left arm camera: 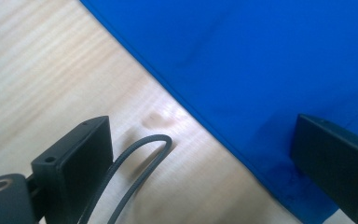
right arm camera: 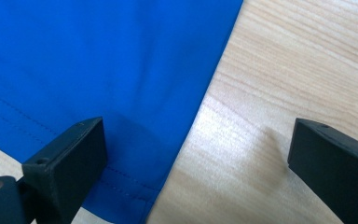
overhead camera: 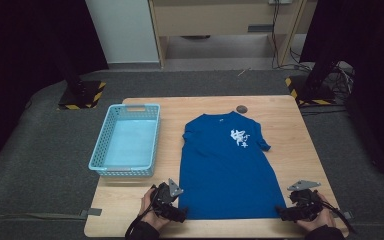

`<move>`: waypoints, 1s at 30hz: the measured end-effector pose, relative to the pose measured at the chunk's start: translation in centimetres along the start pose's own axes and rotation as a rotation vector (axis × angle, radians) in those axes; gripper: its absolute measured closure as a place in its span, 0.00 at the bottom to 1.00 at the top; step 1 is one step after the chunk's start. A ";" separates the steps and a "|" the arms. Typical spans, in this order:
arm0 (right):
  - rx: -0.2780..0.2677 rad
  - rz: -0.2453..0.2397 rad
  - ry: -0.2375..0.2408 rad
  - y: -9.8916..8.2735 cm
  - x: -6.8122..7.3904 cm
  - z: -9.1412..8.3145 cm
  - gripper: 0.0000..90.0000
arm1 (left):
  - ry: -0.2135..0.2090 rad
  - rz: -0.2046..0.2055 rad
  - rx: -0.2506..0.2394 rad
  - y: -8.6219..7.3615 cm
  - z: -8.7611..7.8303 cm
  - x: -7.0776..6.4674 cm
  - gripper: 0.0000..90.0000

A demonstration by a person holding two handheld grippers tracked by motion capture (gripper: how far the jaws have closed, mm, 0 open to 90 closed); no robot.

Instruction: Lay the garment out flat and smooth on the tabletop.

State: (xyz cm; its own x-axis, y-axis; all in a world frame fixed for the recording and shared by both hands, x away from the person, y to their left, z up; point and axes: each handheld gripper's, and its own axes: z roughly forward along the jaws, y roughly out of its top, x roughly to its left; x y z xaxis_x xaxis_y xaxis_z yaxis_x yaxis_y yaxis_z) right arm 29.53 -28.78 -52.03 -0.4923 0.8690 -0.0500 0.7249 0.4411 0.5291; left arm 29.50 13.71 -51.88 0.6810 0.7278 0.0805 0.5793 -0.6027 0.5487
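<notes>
The wooden table (overhead camera: 285, 125) carries a blue T-shirt (overhead camera: 225, 165) lying flat at its centre, with a light-blue basket (overhead camera: 101, 145) to its left. The left gripper (overhead camera: 176, 212) and right gripper (overhead camera: 285, 214) sit at the hem corners, jaws spread, gripping nothing.

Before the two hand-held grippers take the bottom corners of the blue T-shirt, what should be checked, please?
1. T-shirt lies flat on the table: ok.
2. Left hand-held gripper open, at the hem corner: ok.
3. Right hand-held gripper open, at the other corner: ok.
4. Cloth between the jaws already: cannot tell.
5. Basket empty and apart from the shirt: ok.
6. Small dark thing beyond the collar is off the cloth: ok.
</notes>
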 end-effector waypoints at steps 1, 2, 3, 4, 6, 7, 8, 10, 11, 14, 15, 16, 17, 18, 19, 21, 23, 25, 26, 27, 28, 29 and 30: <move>0.005 0.000 -0.001 0.0 0.1 -0.1 0.05 | -0.001 0.002 0.002 0.0 -0.1 -0.1 0.05; 0.010 -0.001 -0.003 0.0 0.1 -0.1 0.05 | -0.001 0.004 0.004 0.0 -0.1 -0.2 0.05; 0.017 -0.002 -0.005 0.1 0.2 -0.1 0.06 | -0.005 0.006 0.005 0.0 -0.2 -0.2 0.06; 0.018 -0.003 -0.005 0.2 0.2 -0.2 0.06 | -0.005 0.004 0.005 0.1 -0.2 -0.2 0.07; 0.002 -0.004 -0.001 0.4 0.3 -0.3 0.06 | -0.015 -0.021 -0.009 0.3 -0.5 0.0 0.08; -0.013 -0.003 -0.002 0.6 0.4 -0.5 0.06 | -0.021 -0.035 -0.030 0.4 -0.7 0.2 0.08; -0.028 -0.003 -0.008 0.8 0.6 -0.6 0.05 | -0.023 -0.048 -0.049 0.5 -0.9 0.5 0.09; -0.067 -0.001 -0.008 1.3 0.8 -0.8 0.05 | -0.024 -0.074 -0.101 0.9 -1.5 1.0 0.10; -0.084 0.005 -0.005 1.6 0.9 -0.9 0.05 | -0.025 -0.089 -0.128 1.2 -1.7 1.3 0.10; -0.115 0.010 -0.012 2.5 1.3 -0.8 0.04 | -0.023 -0.124 -0.191 1.9 -2.2 2.0 0.10; -0.133 0.017 -0.007 2.8 1.3 -0.7 0.05 | -0.026 -0.126 -0.199 2.2 -2.2 2.1 0.10; -0.147 0.037 0.009 3.1 1.4 -0.7 0.04 | -0.031 -0.131 -0.206 2.3 -2.1 2.4 0.10; -0.162 0.048 0.016 3.4 1.4 -0.7 0.04 | -0.034 -0.139 -0.206 2.5 -2.0 2.6 0.10; -0.179 0.061 0.022 3.7 1.5 -0.7 0.05 | -0.041 -0.152 -0.209 2.7 -2.0 2.9 0.10; -0.195 0.068 0.028 4.0 1.5 -0.6 0.05 | -0.050 -0.168 -0.214 2.9 -2.0 3.3 0.10; -0.217 0.072 0.035 4.6 1.7 -0.3 0.05 | -0.054 -0.190 -0.232 3.4 -2.0 3.9 0.10; -0.224 0.082 0.048 5.1 1.8 0.0 0.05 | -0.053 -0.205 -0.257 4.0 -2.2 4.5 0.10; -0.235 0.069 0.032 5.5 2.0 0.3 0.05 | -0.053 -0.219 -0.281 4.7 -2.3 5.0 0.10; -0.243 0.068 0.036 5.7 2.1 0.4 0.05 | -0.049 -0.222 -0.291 5.1 -2.3 5.2 0.10; -0.252 0.071 0.043 5.9 2.1 0.6 0.05 | -0.047 -0.226 -0.302 5.4 -2.3 5.4 0.10; -0.257 0.076 0.052 6.2 2.2 0.8 0.05 | -0.041 -0.229 -0.307 5.9 -2.2 5.7 0.10; -0.258 0.082 0.062 6.4 2.2 1.1 0.05 | -0.034 -0.230 -0.311 6.3 -2.1 5.9 0.10; -0.256 0.088 0.072 6.6 2.2 1.4 0.06 | -0.026 -0.228 -0.315 6.7 -2.0 6.0 0.10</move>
State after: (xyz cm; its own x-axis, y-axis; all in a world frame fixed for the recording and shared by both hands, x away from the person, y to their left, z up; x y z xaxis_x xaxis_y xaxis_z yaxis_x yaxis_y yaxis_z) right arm 33.89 -23.63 -49.88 -0.4724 0.8793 0.0609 0.6253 0.2857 0.7262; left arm 36.61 14.71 -46.03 0.5646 0.8202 -0.0921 0.5539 -0.2938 0.7790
